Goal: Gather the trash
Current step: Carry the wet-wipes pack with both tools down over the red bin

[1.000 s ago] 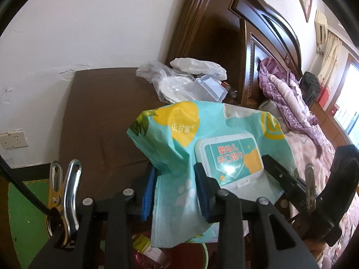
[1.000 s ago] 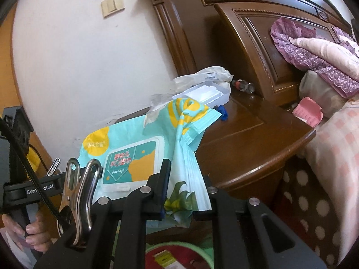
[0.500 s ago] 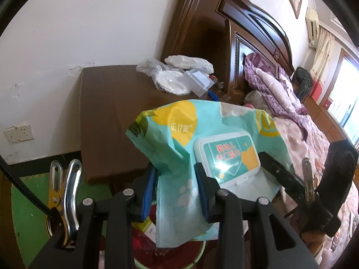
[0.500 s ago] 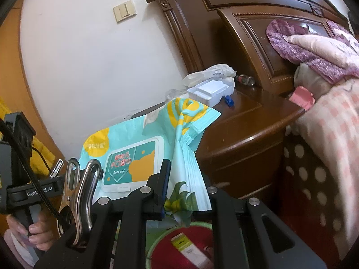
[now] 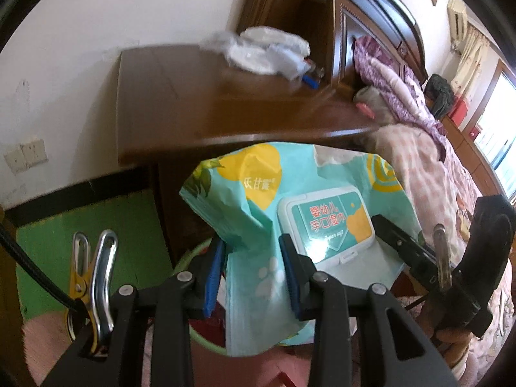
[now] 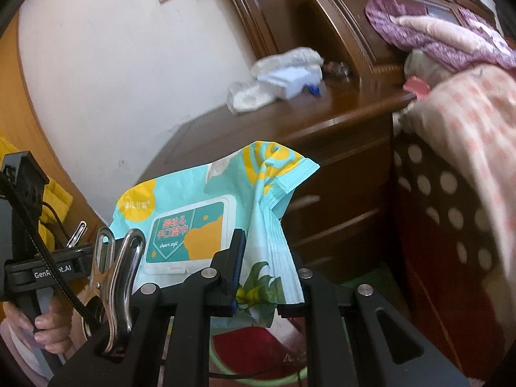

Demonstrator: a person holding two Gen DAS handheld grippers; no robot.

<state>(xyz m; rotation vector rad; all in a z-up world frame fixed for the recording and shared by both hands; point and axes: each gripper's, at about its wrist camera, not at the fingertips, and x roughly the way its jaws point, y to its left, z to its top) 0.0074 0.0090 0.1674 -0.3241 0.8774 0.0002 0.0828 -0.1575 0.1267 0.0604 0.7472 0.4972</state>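
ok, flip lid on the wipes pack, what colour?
The flip lid is white-rimmed with a teal label and a yellow patch; left wrist view shows it best.

A dark wooden nightstand [image 5: 225, 109] stands against a white wall [image 5: 113, 16], beside a carved headboard [image 6: 338, 16] and a bed under a pink checked cover [image 6: 467, 122]. The floor [image 5: 96, 222] is green. Daylight comes through a curtained window [image 5: 503, 148].

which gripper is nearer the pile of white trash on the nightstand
Neither clearly. The left gripper and right gripper both clamp the wipes pack in front of the nightstand, well short of the white trash.
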